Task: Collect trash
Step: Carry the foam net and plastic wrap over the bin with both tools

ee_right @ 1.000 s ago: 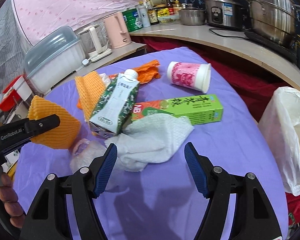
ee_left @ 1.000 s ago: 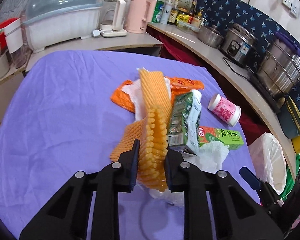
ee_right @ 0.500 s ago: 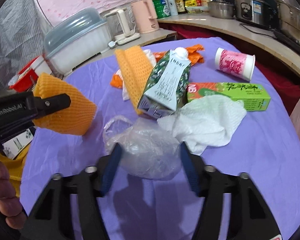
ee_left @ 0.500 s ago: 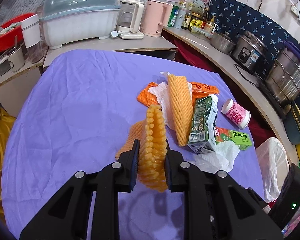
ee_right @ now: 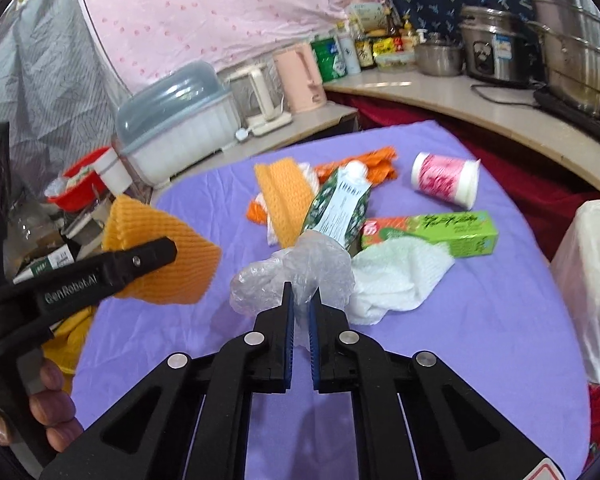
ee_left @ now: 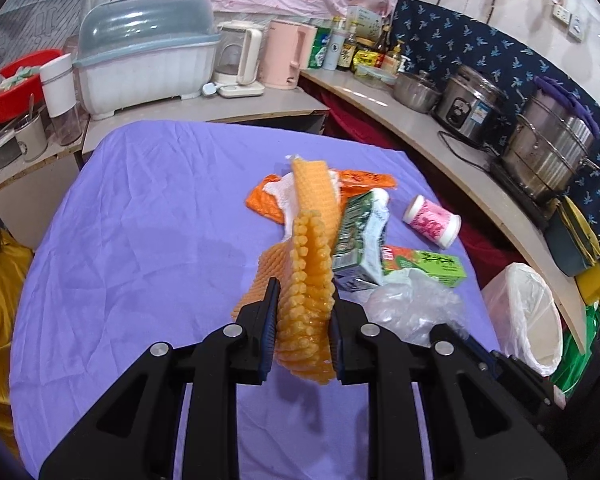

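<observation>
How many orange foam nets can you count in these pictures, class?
2. One foam net is clamped in the left gripper, lifted off the table. The other foam net lies in the trash pile beside the green carton. More may be hidden underneath.

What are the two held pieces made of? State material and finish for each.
Orange net: seemingly soft foam mesh, matte; ribbed lattice squashes between the pads. Clear bag: thin plastic film, glossy; crinkled and see-through.

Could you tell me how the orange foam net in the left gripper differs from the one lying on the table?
The held foam net is squeezed flat, clear of the purple cloth; the lying foam net rests across the trash pile. The held one looks shorter and wedge-shaped, the lying one longer and strip-like. Both are orange ribbed mesh.
</observation>
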`<state>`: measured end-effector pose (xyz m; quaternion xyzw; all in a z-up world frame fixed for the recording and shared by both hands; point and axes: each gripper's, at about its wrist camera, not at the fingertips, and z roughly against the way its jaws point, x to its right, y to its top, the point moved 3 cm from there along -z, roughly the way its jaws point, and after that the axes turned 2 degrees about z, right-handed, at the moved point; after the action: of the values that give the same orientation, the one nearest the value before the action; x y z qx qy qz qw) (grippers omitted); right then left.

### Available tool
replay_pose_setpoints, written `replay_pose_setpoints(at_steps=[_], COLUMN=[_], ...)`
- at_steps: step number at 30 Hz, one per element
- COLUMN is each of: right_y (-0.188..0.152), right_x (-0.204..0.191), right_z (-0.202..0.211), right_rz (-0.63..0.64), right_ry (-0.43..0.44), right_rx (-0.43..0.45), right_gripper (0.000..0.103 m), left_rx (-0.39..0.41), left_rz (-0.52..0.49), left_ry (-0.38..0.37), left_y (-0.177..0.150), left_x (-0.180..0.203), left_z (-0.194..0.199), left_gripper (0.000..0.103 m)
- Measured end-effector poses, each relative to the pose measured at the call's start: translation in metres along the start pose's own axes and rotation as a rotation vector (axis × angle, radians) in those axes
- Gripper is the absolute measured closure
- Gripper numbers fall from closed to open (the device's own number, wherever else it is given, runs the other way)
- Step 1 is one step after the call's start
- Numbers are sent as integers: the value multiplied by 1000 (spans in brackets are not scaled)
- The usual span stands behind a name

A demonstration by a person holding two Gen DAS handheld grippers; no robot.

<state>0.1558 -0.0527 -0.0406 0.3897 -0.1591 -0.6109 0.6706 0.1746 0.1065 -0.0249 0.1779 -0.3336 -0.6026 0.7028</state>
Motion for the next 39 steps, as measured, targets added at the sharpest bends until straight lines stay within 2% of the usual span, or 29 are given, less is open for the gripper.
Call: replay_pose_setpoints(at_steps=[4,10,15,22,27,31,39], right_y=[12,25,25,12,0,-11,-29], right_x=[20,69,126,216,265,296,346], right_z=[39,95,146,195,206,202,176], right_rz=[-21,-83,-161,-283,-334,-367,-459], right_ry=[-40,-119,-222,-382,-452,-490,-516], right_rx=[83,190,278,339,337,315,250], right_gripper=[97,97,97,97,97,97,97], left_rx=[23,54,65,39,-14,-71,-209], left_rz=[-39,-130,-226,-358,-428,-475,-475], left_ry=[-25,-89,-174,-316,-416,-459,-491], left_y=[-1,-5,-9,-24,-39,-53,-69], left_x=[26,84,153,256,324,366,396], left_z=[14,29,37,35,18,-7,-65], left_gripper=[82,82,82,82,82,82,78])
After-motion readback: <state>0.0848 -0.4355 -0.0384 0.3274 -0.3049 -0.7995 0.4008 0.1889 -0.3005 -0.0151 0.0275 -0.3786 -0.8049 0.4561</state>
